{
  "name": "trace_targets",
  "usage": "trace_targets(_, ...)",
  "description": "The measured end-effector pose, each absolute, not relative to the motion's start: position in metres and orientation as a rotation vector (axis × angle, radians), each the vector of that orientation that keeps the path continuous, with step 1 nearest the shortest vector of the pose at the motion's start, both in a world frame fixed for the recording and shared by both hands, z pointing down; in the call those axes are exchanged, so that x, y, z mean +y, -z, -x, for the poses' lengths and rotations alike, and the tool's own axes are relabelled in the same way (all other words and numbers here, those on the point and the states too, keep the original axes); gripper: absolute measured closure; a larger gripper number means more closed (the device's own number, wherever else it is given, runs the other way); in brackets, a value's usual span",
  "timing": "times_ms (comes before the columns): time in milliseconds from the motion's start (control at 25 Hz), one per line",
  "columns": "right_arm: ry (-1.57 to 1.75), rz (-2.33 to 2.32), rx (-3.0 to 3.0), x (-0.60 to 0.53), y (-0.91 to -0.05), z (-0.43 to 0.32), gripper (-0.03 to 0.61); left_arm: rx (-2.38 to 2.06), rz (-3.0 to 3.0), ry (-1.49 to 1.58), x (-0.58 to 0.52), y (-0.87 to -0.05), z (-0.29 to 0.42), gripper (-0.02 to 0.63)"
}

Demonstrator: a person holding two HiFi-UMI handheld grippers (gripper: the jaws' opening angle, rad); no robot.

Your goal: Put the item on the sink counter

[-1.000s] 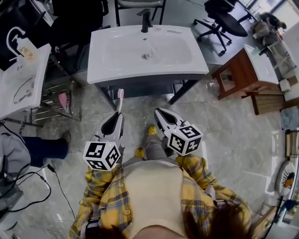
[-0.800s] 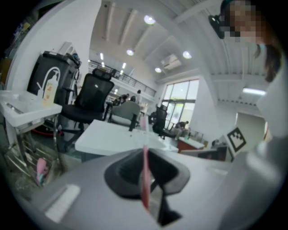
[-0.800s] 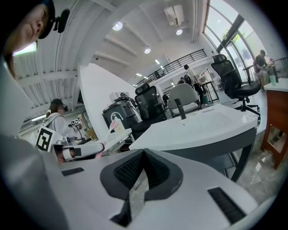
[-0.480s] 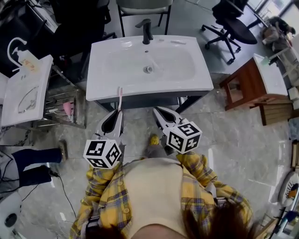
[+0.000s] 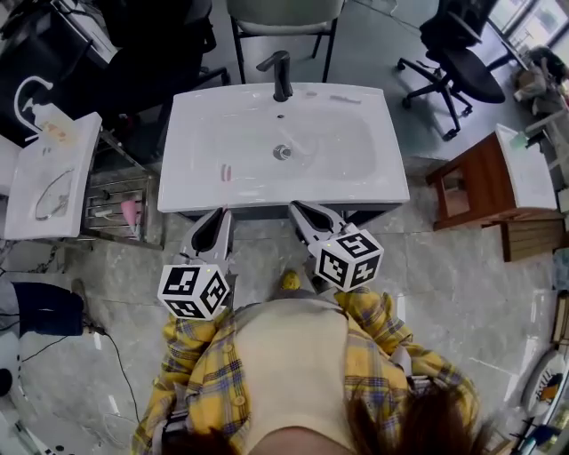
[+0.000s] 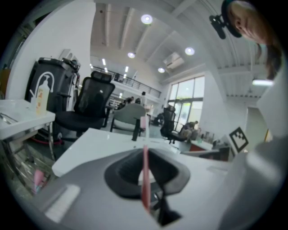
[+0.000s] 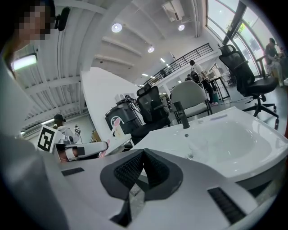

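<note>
A pink toothbrush (image 5: pixel 226 171) is pinched upright in my left gripper (image 5: pixel 221 213), and its head reaches over the front left part of the white sink counter (image 5: pixel 364 185). In the left gripper view the pink handle (image 6: pixel 145 179) rises between the shut jaws of that gripper (image 6: pixel 145 158). My right gripper (image 5: pixel 299 211) is just in front of the counter's front edge, shut with nothing in it; the right gripper view shows its jaws closed (image 7: pixel 143 156). A black faucet (image 5: pixel 281 75) stands at the back of the basin.
A second white sink (image 5: pixel 40 191) with a soap bottle (image 5: pixel 51 115) stands at the left, and a metal rack (image 5: pixel 116 209) is beside it. A wooden cabinet (image 5: pixel 476 182) and a black office chair (image 5: pixel 462 62) are at the right. A grey chair (image 5: pixel 284 13) stands behind the sink.
The person has stepped up to the sink, so the counter sits nearer to both grippers. The toothbrush head went from in front of the counter edge to over it.
</note>
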State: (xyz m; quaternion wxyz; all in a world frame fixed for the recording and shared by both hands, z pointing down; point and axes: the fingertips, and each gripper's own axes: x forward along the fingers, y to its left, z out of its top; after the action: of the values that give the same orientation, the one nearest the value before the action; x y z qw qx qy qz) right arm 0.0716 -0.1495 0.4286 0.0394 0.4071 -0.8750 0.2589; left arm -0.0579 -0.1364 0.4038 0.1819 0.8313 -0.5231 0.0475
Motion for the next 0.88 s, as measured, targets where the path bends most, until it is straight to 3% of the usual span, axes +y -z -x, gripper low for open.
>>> trace_targets(880, -0.813, -1.148, -2.684, -0.222, -0.442, -0.061, 0.566, -1.611, -2.276, -0.2, -0.216, -0.417, 0.083, 0.574)
